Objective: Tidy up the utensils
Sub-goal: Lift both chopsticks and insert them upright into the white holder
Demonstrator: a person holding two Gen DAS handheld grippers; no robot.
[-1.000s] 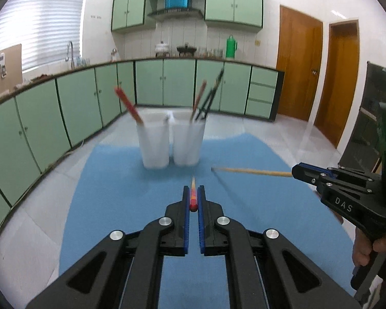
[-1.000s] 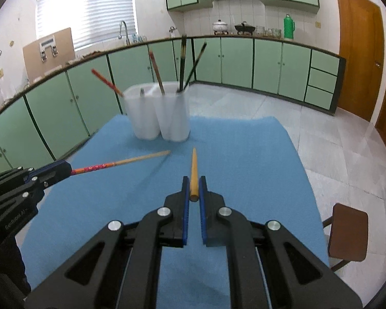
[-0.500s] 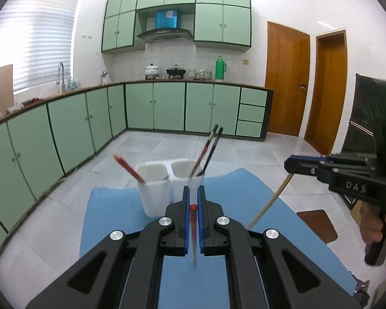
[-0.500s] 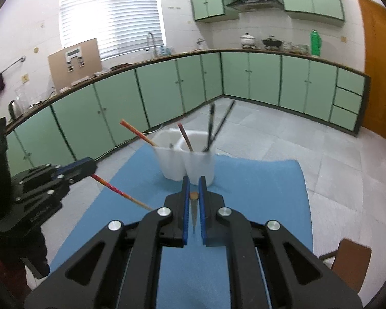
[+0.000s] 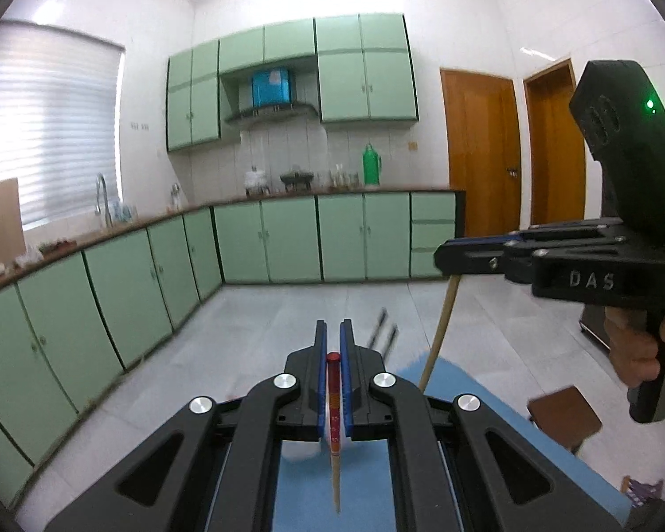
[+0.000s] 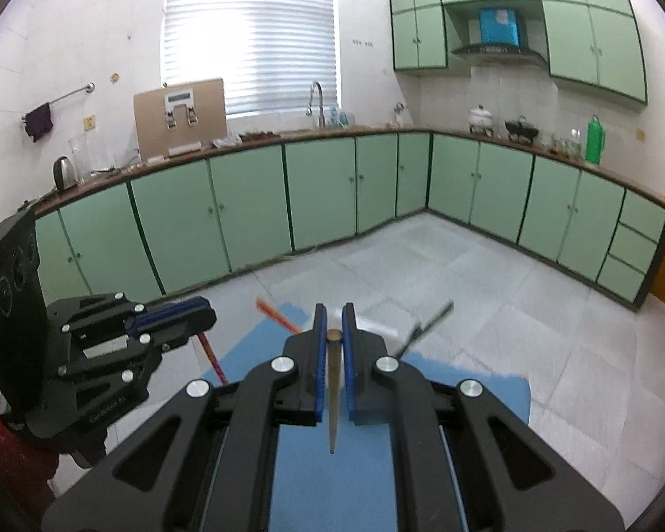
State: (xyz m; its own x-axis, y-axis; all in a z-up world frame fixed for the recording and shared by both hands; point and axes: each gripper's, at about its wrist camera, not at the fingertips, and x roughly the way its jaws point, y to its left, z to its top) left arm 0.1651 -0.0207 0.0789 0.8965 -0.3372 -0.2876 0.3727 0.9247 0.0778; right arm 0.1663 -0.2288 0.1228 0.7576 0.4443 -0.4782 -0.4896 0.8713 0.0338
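Note:
My left gripper [image 5: 333, 357] is shut on a red-topped chopstick [image 5: 334, 408] that hangs point down over the blue cloth [image 5: 363, 479]. My right gripper [image 6: 333, 332] is shut on a plain wooden chopstick [image 6: 333, 394], also point down. Each gripper shows in the other view: the right gripper [image 5: 447, 257] with its wooden chopstick [image 5: 441, 332], the left gripper [image 6: 190, 314] with its red chopstick [image 6: 213, 357]. The white holder cups [image 6: 379, 332] are mostly hidden behind the jaws, with dark chopsticks [image 6: 425, 323] and a red chopstick [image 6: 275, 314] sticking out of them.
Green base cabinets [image 6: 323, 195] run along the walls under a counter with a sink tap [image 6: 317, 102]. A brown stool [image 5: 563, 412] stands right of the table. Two wooden doors [image 5: 479, 155] are at the far right.
Both grippers have risen and tilted up, so the chopsticks now hang vertically and the cups have dropped behind the jaws. Both grips are unchanged.

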